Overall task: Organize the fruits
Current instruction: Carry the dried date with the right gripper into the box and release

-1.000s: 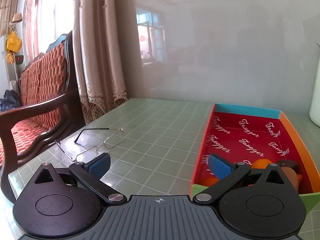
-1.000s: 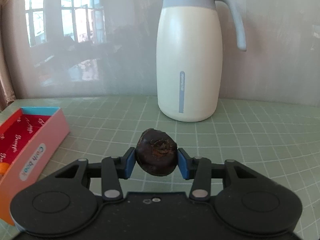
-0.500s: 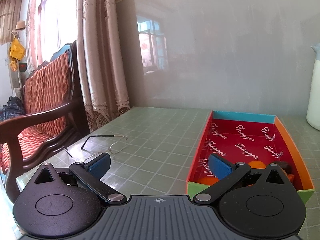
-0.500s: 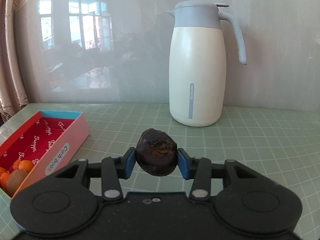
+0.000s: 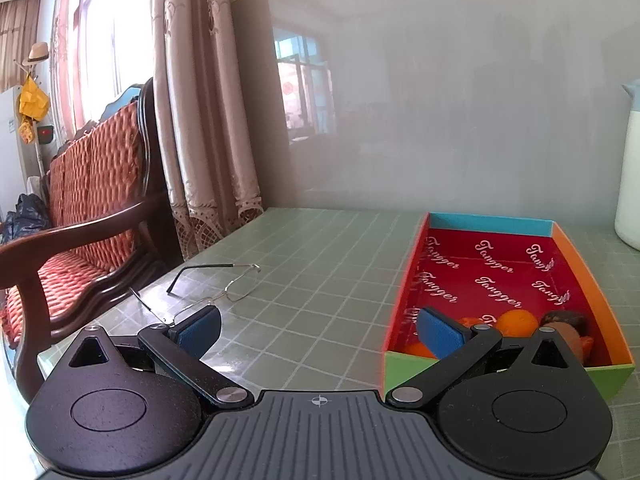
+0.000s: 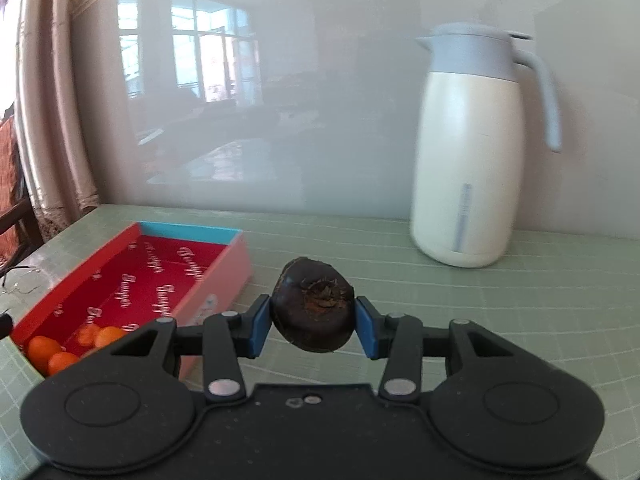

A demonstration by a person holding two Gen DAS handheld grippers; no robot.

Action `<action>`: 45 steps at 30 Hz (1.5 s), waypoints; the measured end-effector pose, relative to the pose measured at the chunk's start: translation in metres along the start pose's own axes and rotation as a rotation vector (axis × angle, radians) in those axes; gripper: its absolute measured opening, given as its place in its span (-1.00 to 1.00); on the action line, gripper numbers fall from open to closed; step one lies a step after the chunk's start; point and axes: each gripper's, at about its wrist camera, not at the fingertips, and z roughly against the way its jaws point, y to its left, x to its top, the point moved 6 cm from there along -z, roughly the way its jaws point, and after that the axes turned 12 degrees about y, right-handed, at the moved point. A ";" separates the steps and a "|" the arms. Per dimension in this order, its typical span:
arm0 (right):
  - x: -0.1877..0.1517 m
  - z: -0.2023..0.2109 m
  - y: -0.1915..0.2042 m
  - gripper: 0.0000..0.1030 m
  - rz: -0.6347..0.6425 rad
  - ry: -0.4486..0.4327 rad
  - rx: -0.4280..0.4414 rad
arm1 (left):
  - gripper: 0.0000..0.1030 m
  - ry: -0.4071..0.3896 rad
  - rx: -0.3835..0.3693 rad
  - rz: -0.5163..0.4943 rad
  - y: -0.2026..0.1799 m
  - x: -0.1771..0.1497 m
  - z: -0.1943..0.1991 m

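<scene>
Clamped between the blue pads of the right tongs (image 6: 314, 322), the dark round fruit (image 6: 313, 305) is held above the surface, the red-lined box (image 6: 132, 276) lying ahead-left, long axis running away, while the left tongs (image 5: 318, 328) are spread wide, empty.

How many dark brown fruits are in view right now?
2: one dark brown fruit held in the right gripper, another at the box's near end. Others may be hidden behind the left gripper.
</scene>
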 end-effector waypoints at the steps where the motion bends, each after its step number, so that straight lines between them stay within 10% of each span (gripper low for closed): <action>1: 0.001 -0.001 0.006 -0.17 0.007 -0.002 0.009 | 1.00 0.003 0.001 0.001 0.001 0.000 -0.001; 37: -0.013 -0.025 0.156 -0.16 0.201 0.026 0.202 | 1.00 0.041 0.021 0.036 0.023 -0.007 -0.015; 45: -0.007 -0.010 0.150 0.24 0.211 -0.051 0.172 | 1.00 0.035 0.010 0.038 0.022 -0.006 -0.013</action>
